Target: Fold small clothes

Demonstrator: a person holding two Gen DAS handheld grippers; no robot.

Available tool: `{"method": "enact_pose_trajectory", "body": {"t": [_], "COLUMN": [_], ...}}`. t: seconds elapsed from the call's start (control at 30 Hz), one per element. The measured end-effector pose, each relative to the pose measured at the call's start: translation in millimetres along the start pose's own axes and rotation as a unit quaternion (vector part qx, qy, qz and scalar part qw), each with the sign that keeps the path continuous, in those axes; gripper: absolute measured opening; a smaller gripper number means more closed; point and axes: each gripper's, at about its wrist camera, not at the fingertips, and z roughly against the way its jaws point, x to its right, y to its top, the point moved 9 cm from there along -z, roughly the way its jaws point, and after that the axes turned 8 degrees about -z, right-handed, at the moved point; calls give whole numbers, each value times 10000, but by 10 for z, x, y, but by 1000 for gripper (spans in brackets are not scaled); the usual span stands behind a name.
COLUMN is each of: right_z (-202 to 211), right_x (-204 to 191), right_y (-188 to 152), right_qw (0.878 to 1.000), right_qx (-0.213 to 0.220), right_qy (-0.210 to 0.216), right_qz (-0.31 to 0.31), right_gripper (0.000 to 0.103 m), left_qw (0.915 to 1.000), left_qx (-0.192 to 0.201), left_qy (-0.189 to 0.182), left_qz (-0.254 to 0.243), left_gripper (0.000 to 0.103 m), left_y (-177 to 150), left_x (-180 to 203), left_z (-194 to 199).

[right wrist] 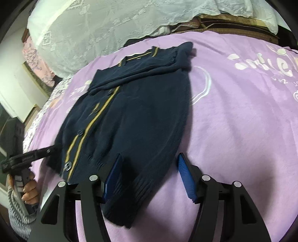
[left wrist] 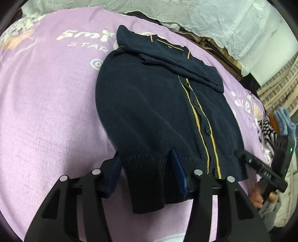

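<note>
A small navy cardigan [left wrist: 149,115] with yellow placket stripes lies buttoned on a purple blanket [left wrist: 46,111], both sleeves folded across the chest. My left gripper [left wrist: 146,160] is open with its blue pads astride the left corner of the ribbed hem. My right gripper [right wrist: 150,162] is open with its pads astride the right corner of the hem; the cardigan [right wrist: 130,115] runs away from it. The right gripper also shows in the left wrist view [left wrist: 240,154] at the hem's far corner, and the left gripper in the right wrist view [right wrist: 52,150].
A white lace cloth [left wrist: 214,16] covers things behind the blanket. A pile of striped and blue clothes [left wrist: 273,126] lies at the blanket's right end. The blanket [right wrist: 242,121] has white printed lettering.
</note>
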Motion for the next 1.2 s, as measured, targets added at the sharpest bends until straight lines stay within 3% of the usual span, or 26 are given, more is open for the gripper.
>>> {"method": "enact_pose_trajectory", "body": {"t": [0.1, 0.13, 0.17, 0.2, 0.23, 0.3, 0.57, 1.0, 1.2], "right_z": [-73, -95, -105, -95, -75, -19, 250, 497, 362], "right_x": [-39, -53, -53, -51, -48, -31, -88, 88, 202], "right_y": [37, 51, 65, 60, 64, 89, 181, 12, -95], "right_qw": [9999, 9999, 10000, 9998, 9994, 9986, 9972, 9953, 9946], "right_qx": [-45, -24, 0, -13, -31, 12, 306, 100, -224], "right_qy": [96, 97, 84, 161, 309, 437, 624, 905, 895], "right_qz": [-48, -44, -41, -79, -175, -311, -288, -320, -485], "right_gripper": [61, 55, 47, 28, 17, 14, 10, 9, 9], "left_qw": [9998, 9998, 9998, 9998, 9998, 9993, 9976, 9975, 9983], "left_qx": [-25, -11, 5, 76, 87, 162, 645, 539, 333], "left_qy": [-82, -74, -53, -2, -29, -152, -90, -399, -419], "left_qz": [167, 181, 182, 172, 158, 297, 236, 207, 246], "left_gripper": [62, 62, 52, 27, 15, 12, 11, 10, 10], "left_y": [56, 71, 75, 73, 66, 65, 82, -261, -400], "left_x": [-29, -23, -19, -21, -17, -26, 34, 193, 180], "left_z": [-77, -81, -79, -54, -40, 8, 333, 511, 438]}}
